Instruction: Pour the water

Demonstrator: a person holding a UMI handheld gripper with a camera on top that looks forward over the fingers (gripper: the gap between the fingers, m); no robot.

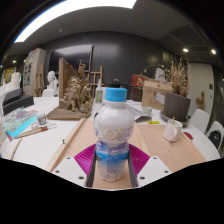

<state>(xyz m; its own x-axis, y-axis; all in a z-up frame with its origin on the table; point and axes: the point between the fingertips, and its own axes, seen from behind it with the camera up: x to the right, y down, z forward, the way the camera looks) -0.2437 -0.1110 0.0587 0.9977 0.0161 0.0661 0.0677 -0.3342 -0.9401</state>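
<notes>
Workshop table (60, 140) | fingers (113, 160) pinching upright water bottle (113, 135) | cup (172, 130) right, apart

A clear water bottle (113, 133) with a blue cap stands upright between the tongs (112, 160), magenta pads pressing both its sides, above the wooden worktop (70, 140). A white cup (172, 130) sits beyond.
</notes>
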